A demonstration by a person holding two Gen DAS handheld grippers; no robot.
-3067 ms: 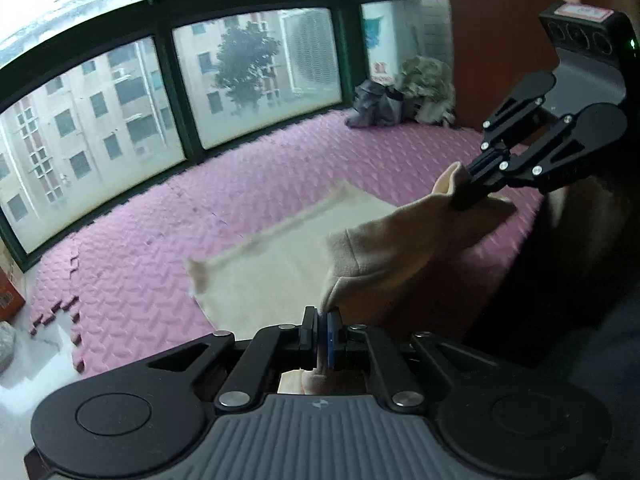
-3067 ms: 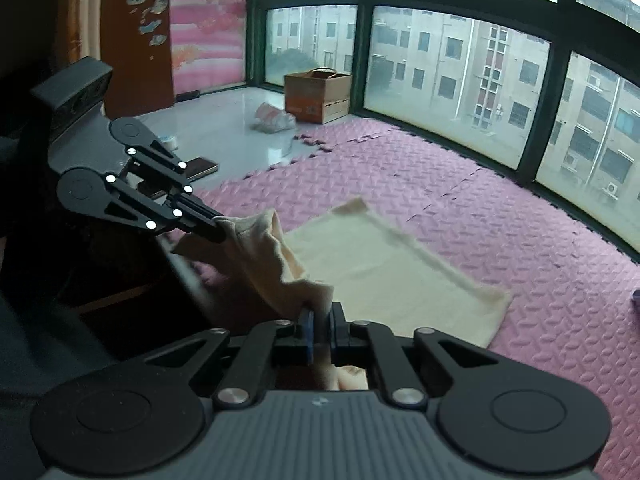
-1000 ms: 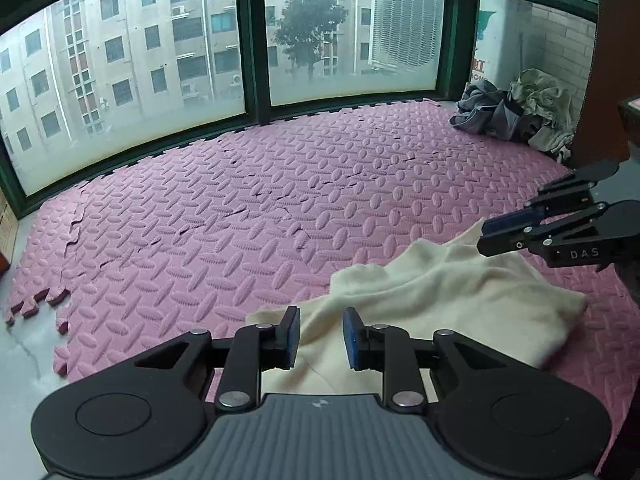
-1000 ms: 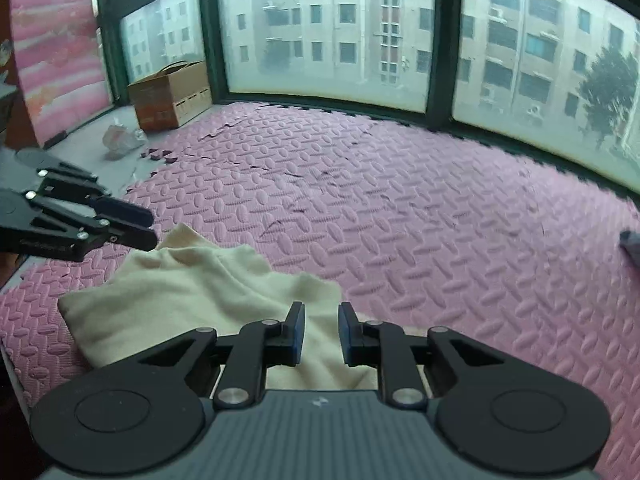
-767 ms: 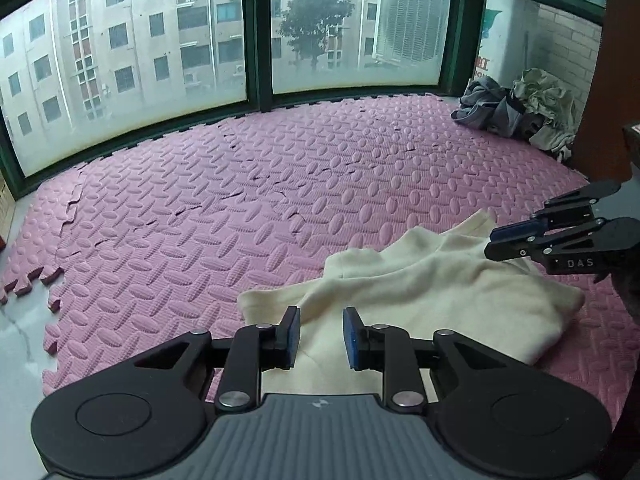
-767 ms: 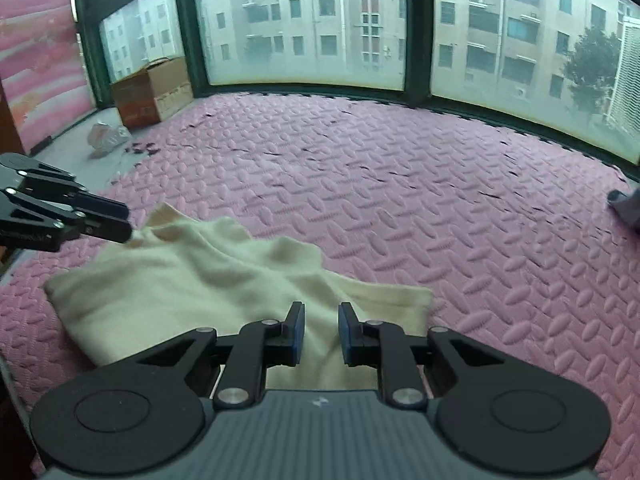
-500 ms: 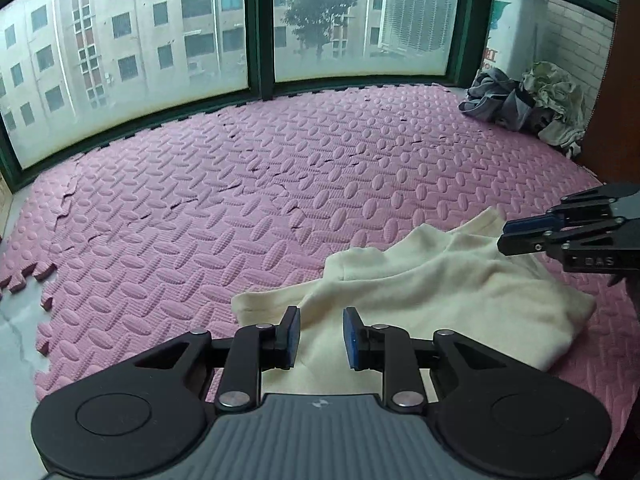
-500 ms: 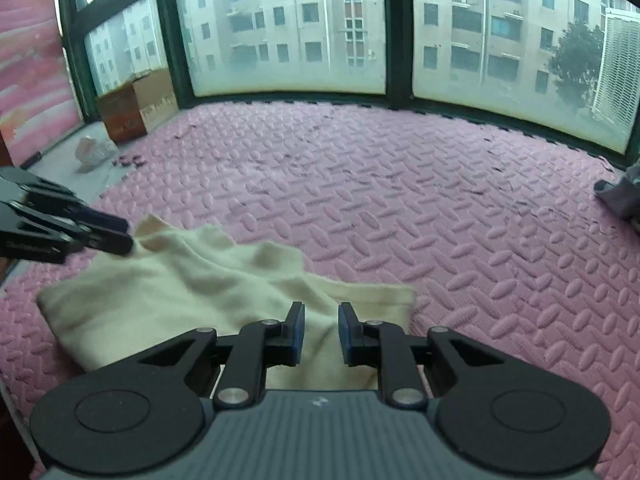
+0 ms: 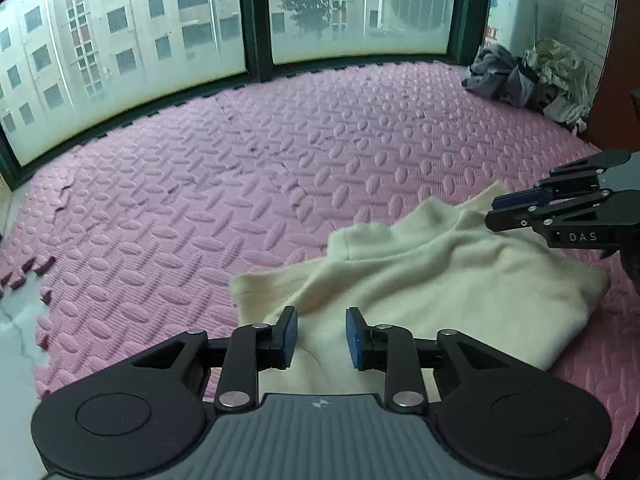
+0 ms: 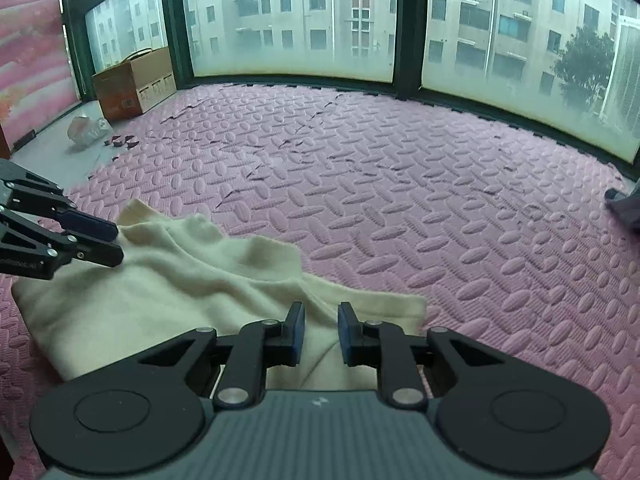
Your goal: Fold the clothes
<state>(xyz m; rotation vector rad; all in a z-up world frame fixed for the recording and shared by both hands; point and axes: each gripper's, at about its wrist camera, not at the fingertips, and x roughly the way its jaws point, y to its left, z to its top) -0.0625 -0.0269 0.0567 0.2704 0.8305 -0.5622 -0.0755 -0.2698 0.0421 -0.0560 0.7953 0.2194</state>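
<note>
Lying between spread jaws of left gripper [image 9: 319, 332] and right gripper [image 10: 320, 330]: cream sweater [image 9: 440, 280], near edge hidden beneath both bodies.

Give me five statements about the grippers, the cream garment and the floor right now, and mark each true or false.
1. The left gripper is open. True.
2. The right gripper is clamped on the cream garment. False: it is open, gripping nothing.
3. The garment lies on the pink foam mat. True.
4. The cardboard box sits on top of the garment. False: it stands far off by the window.
5. A pile of clothes lies in the far corner. True.
</note>
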